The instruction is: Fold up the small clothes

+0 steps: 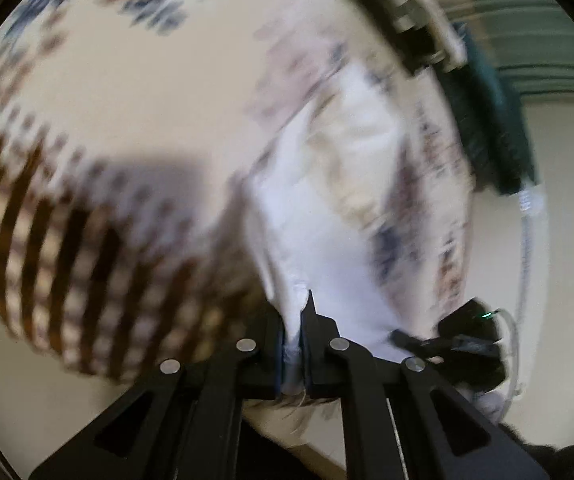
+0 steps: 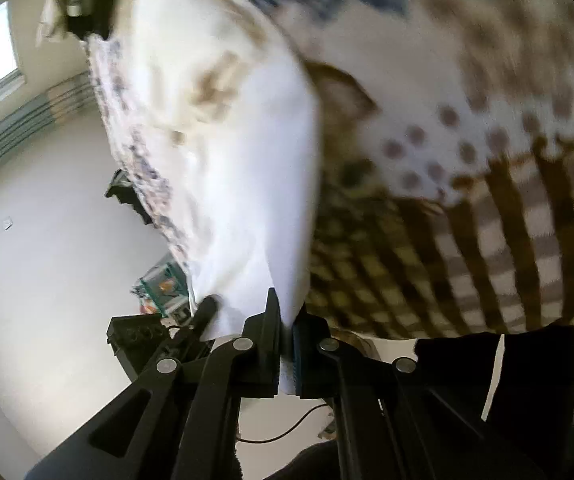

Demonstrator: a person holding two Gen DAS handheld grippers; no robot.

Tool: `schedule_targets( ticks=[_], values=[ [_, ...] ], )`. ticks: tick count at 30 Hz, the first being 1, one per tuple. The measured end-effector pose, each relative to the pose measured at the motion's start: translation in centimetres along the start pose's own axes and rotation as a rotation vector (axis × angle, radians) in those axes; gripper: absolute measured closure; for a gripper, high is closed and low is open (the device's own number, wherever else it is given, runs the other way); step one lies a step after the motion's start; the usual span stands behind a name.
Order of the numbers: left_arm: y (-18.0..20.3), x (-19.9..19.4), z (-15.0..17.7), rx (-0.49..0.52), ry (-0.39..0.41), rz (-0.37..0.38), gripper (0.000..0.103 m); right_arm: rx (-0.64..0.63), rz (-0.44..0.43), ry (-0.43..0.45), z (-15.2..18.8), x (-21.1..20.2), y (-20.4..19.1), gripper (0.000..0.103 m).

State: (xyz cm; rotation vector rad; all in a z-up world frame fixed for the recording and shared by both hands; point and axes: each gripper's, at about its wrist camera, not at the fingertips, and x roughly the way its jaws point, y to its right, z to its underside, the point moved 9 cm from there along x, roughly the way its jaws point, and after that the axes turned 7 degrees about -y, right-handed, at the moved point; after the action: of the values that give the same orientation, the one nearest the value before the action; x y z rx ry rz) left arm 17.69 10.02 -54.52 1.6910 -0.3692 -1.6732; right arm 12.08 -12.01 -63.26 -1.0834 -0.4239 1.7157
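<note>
Left claw (image 1: 293, 344) clamped on white garment (image 1: 327, 240) edge; cloth runs toward 12 o'clock, over patterned tablecloth (image 1: 127, 100). Right claw (image 2: 287, 344) likewise pinched on garment (image 2: 247, 160), fabric rising to 11 o'clock. Both views motion-blurred.

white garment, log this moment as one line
left gripper shut on white fabric garment | right gripper shut on it | garment over patterned rug | frames blurred

White garment (image 1: 327, 248) w/ faint print, hanging stretched, blurred.
</note>
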Motion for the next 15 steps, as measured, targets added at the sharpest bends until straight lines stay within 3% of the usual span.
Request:
schedule_targets(
  ticks=[5, 9, 11, 13, 14, 15],
  values=[
    [6.8, -0.8, -7.5, 0.063, 0.092, 0.098, 0.098, -0.030, -0.065, 0.082, -3.9, -2.8, -5.9, 0.099],
    [10.3, 1.2, -14.8, 0.107, 0.135, 0.126, 0.097, -0.030, -0.113, 0.189, -10.6, -5.8, -10.3, 0.099],
    [10.6, 2.6, -19.2, 0.099, 0.137, 0.105, 0.095, -0.007, -0.144, 0.237, -14.5, -6.8, -12.2, 0.099],
    [10.4, 3.6, -22.4, 0.084, 0.154, 0.077, 0.072, 0.022, -0.171, 0.277, -17.9, -7.4, -13.5, 0.096],
    [10.1, 3.7, -23.8, 0.076, 0.164, 0.076, 0.045, 0.029, -0.167, 0.283, -19.6, -7.8, -14.1, 0.093],
    [9.9, 3.8, -25.1, 0.058, 0.171, 0.096, 0.034, 0.036, -0.180, 0.282, -21.0, -7.9, -14.6, 0.078]
  ],
)
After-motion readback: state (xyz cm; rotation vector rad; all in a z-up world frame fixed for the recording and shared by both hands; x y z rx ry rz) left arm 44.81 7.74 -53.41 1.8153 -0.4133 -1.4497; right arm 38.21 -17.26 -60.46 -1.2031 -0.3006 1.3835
